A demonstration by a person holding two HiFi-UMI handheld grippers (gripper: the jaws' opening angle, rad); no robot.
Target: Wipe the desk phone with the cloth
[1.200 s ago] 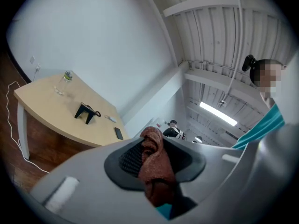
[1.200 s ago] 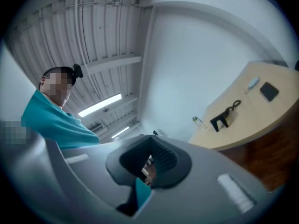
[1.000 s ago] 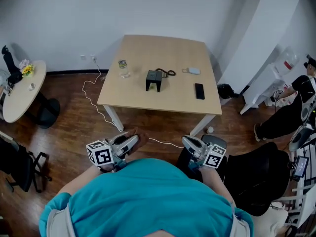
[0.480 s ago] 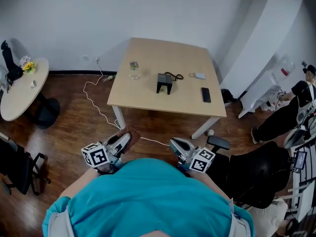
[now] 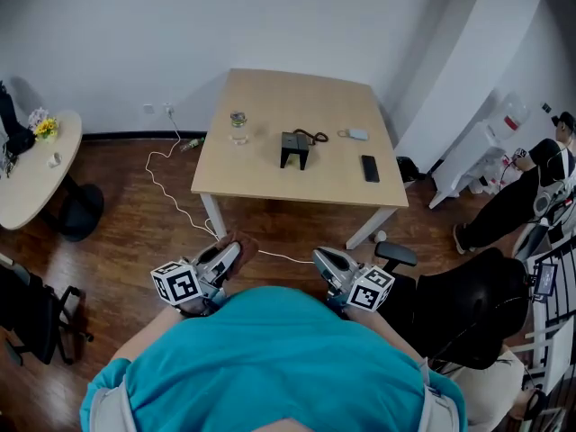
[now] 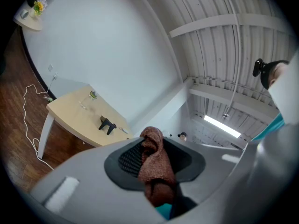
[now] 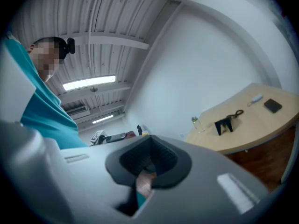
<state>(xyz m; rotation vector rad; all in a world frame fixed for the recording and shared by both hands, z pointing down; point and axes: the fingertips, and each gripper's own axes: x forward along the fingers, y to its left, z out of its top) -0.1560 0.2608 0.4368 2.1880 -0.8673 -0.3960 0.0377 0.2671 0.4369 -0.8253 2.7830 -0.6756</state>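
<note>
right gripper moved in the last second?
Yes, slightly. The right gripper has shifted toward the person's left: in the head view it now sits farther from the chair armrest than a second ago.

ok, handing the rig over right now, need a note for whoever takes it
Left gripper: shut on the brown cloth, held low at the waist.
Right gripper: shut, apparently gripping nothing, also at the waist.
Desk phone: black, near the middle of the table, well ahead of both grippers across open floor; nothing touches it.
Done: cloth is in the gripper.
Left: walk up to the table and wipe the phone.
</note>
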